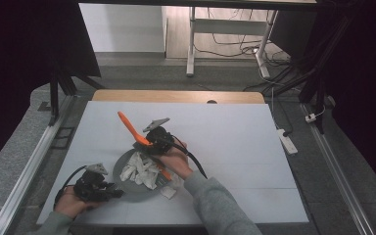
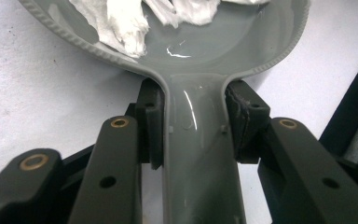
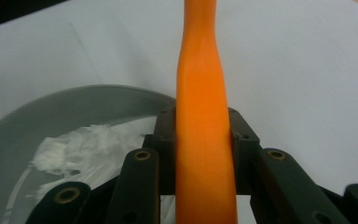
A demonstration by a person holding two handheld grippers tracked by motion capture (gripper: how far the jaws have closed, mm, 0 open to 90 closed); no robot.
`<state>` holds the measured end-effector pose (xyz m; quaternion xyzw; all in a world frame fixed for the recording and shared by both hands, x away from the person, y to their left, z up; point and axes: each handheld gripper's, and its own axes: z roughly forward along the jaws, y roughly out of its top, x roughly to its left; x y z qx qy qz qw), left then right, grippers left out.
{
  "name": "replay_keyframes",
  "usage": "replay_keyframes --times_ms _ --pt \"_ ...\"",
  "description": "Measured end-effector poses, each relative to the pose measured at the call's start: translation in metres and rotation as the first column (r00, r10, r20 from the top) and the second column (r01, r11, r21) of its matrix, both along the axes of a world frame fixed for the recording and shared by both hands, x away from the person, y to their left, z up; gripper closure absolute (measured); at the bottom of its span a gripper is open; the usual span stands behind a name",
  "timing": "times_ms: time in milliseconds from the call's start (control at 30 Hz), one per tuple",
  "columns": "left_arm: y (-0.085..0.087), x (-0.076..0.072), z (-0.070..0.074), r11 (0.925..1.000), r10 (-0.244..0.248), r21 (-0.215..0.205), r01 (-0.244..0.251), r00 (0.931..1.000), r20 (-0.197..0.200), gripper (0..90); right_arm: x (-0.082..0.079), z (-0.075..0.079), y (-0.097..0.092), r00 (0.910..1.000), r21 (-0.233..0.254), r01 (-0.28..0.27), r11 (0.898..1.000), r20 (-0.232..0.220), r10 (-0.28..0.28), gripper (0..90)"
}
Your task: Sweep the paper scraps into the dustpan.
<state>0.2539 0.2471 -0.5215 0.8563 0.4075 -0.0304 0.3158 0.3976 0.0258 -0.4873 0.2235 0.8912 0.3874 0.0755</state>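
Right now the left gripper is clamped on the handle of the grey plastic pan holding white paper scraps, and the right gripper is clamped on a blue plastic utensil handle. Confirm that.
One detail is wrong: the utensil handle in the right gripper is orange, not blue, as the right gripper view shows. The left gripper is indeed clamped on the handle of the grey plastic pan holding white paper scraps.

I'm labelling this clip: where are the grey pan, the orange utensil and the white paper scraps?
grey pan (image 2: 200, 168): left gripper view, on its handle.
orange utensil (image 3: 203, 140): right gripper view, on its handle.
white paper scraps (image 1: 139, 170): high view, middle of the pile.
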Motion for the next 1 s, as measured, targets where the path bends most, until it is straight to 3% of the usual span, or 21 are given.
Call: replay_keyframes --times_ms 100,200,367,500,1000 --pt "0.0 0.0 0.0 1.0 -0.001 0.002 0.001 1.0 0.001 61.2 -0.011 0.004 0.001 0.9991 0.013 -0.043 0.999 -0.005 0.043 70.4" --pt "0.0 -0.001 0.0 1.0 -0.003 0.002 0.003 1.0 0.001 61.2 -0.02 0.014 -0.002 0.9982 0.041 -0.057 0.998 0.022 0.056 70.4" --pt "0.0 -0.002 0.0 1.0 -0.003 -0.003 0.003 1.0 0.001 61.2 -0.019 0.036 -0.021 0.9946 0.106 -0.002 0.994 0.103 -0.009 70.3" --pt "0.0 -0.002 -0.001 1.0 -0.006 -0.003 0.006 1.0 0.0 61.2 -0.015 0.045 -0.039 0.9915 0.133 0.05 0.99 0.113 -0.065 70.3" --pt "0.014 -0.008 0.0 0.9999 -0.007 -0.011 0.007 1.0 0.003 61.2 -0.028 0.033 -0.103 0.9799 0.137 0.166 0.977 0.089 -0.179 70.3"
